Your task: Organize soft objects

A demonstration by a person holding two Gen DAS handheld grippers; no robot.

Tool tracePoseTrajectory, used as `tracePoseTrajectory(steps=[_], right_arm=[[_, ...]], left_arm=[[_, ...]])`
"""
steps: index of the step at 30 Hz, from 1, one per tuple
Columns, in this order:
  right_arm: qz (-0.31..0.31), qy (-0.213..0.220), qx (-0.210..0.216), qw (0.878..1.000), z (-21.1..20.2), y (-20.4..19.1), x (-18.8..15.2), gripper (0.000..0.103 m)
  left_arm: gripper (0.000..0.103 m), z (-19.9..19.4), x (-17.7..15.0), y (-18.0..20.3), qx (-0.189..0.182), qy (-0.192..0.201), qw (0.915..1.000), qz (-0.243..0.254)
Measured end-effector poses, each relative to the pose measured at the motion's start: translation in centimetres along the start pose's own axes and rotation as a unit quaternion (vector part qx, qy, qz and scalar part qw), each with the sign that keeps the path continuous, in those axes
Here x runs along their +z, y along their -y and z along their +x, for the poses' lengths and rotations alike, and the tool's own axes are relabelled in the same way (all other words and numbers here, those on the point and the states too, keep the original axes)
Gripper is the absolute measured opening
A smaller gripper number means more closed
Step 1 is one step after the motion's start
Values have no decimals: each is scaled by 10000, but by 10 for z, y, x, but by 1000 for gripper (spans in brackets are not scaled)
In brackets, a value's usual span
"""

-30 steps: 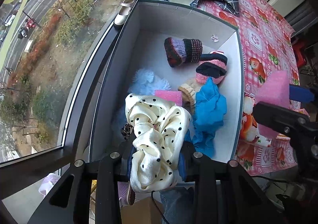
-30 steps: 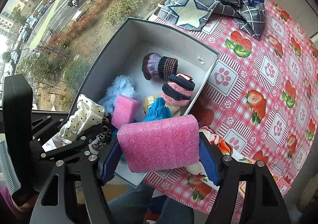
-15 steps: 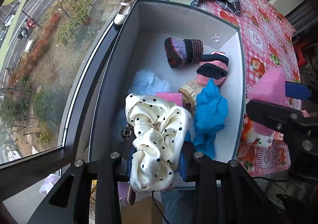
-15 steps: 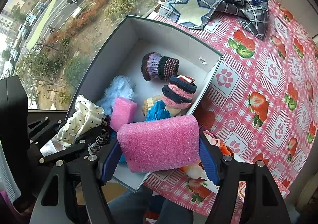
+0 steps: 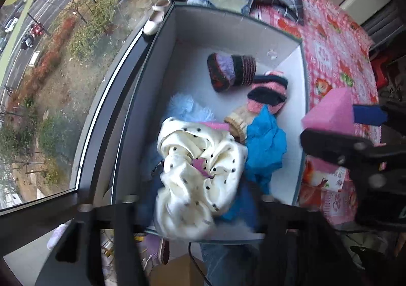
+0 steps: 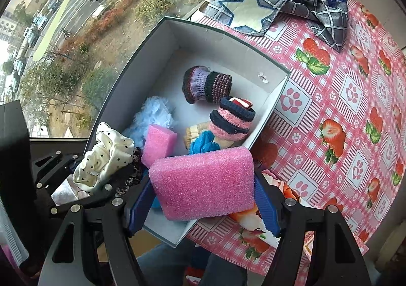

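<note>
A cream polka-dot scrunchie [image 5: 195, 179] hangs over the near end of the open grey box [image 5: 302, 98]; the left gripper [image 5: 198, 204] around it looks open, its fingers blurred. It also shows in the right wrist view [image 6: 104, 161]. My right gripper [image 6: 203, 199] is shut on a pink sponge [image 6: 203, 182] over the box's near right corner. In the box [image 6: 274, 98] lie knit socks [image 6: 210, 85], a striped pink sock [image 6: 231, 118], a blue cloth [image 5: 266, 144], a fluffy light-blue piece [image 6: 152, 113] and a second pink sponge [image 6: 157, 144].
A plaid star-patch cloth [image 6: 274, 4] lies on the pink strawberry tablecloth [image 6: 355, 108] beyond the box. A window with a street far below runs along the box's left side. White shoes [image 5: 154, 22] sit on the sill.
The left gripper's fingers have spread and the scrunchie has loosened and sagged, blurred by motion. The right gripper with the pink sponge has shifted a little toward the box.
</note>
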State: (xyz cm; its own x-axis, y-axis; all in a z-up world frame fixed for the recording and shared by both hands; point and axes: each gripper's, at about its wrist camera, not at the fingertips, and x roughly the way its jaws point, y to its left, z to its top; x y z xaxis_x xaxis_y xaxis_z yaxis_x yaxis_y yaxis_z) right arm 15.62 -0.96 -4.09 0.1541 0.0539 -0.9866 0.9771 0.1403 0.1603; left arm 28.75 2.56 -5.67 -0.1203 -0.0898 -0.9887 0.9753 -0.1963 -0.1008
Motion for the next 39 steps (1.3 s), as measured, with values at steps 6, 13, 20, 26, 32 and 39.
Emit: tracePoseTrajectory(steps=[6, 13, 20, 26, 32, 39], right_arm=[[-89, 16, -130, 9999, -2, -2, 0, 96], [-1, 283, -77, 9996, -17, 6, -1, 102], [-60, 531, -611, 9967, -34, 6, -7, 102], [-112, 490, -539, 9973, -38, 3, -15, 102], [41, 336, -412, 9986, -32, 4, -20, 102], [213, 321, -284, 9989, -31, 3, -27, 102]], left_arm=[[83, -9, 1, 7, -72, 167, 9997, 189], [83, -42, -1, 11, 235, 1100, 9934, 223], [83, -38, 9, 3, 270, 605, 9978, 34], [83, -33, -6, 18, 328, 454, 9976, 412], [83, -36, -12, 23, 352, 422, 9972, 502], [83, -34, -12, 25, 434, 300, 9966, 639]])
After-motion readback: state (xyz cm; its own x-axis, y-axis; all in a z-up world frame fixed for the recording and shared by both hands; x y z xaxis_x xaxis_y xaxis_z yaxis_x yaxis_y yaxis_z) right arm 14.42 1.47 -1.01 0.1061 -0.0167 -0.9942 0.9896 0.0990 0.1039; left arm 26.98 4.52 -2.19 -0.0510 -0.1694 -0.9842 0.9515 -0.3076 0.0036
